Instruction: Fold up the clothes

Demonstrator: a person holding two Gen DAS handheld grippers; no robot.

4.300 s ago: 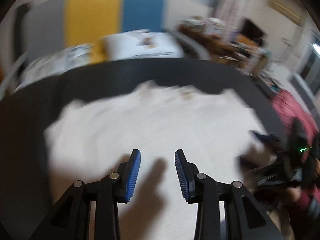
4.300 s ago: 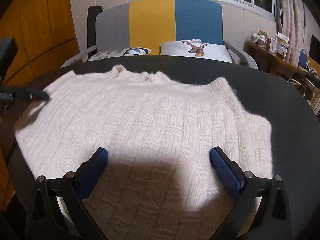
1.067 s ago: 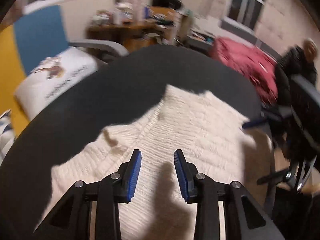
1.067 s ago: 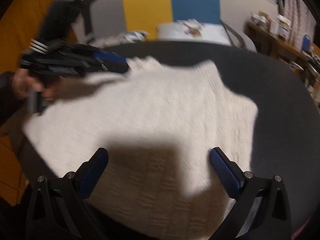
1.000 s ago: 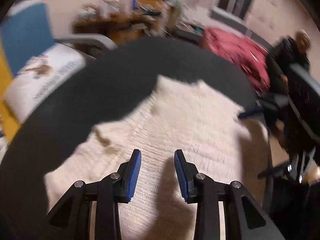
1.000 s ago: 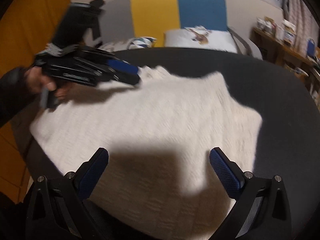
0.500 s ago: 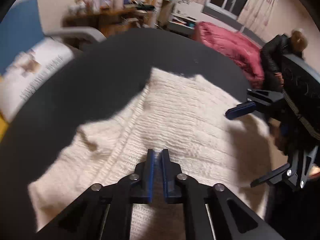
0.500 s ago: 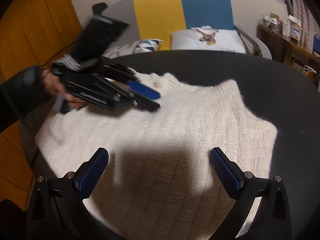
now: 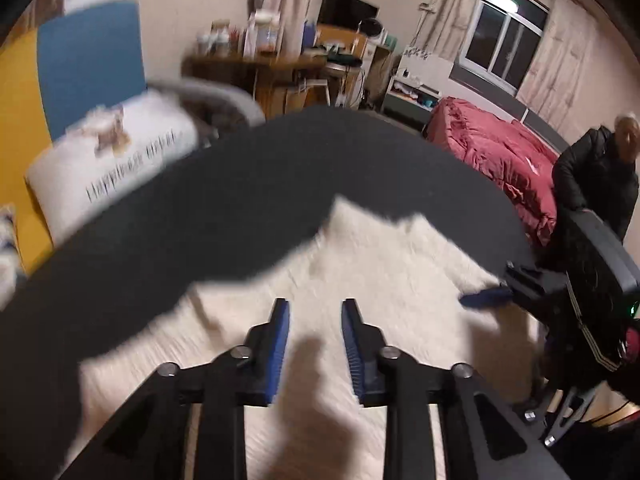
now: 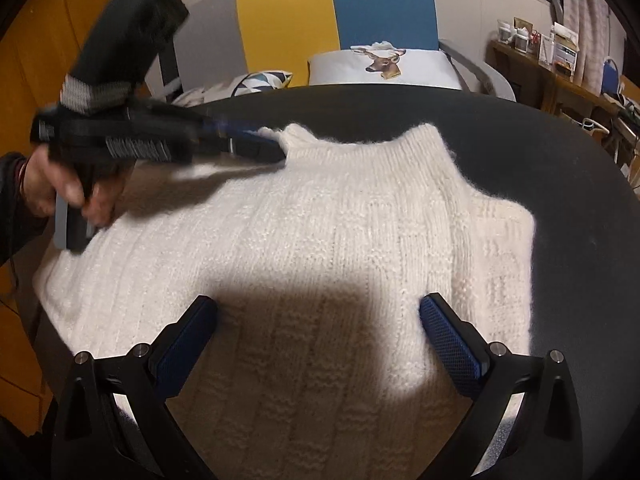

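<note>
White knitted sweater (image 10: 320, 240), spread flat on the round dark table (image 10: 520, 140), neckline on the far side. Left claw (image 9: 314, 332) over the collar end: jaws have just been reopening and stand at a narrow gap, with nothing visibly clamped between them; the knit lies just below and ahead of the tips. Right claw (image 10: 318, 320) over the hem end: jaws wide, nothing between them, sweater directly beneath. Beyond the table, a striped chair (image 10: 332, 20) with a deer pillow (image 10: 380, 64).

Risks, as judged: the collar seems to have slipped free of the left claw, so a fold started now would drag nothing. A shallow second pinch may catch only the top layer or fuzzy loops, stretching the knit. With the right claw not pinning the hem, a pull could slide the whole sweater across the table.
</note>
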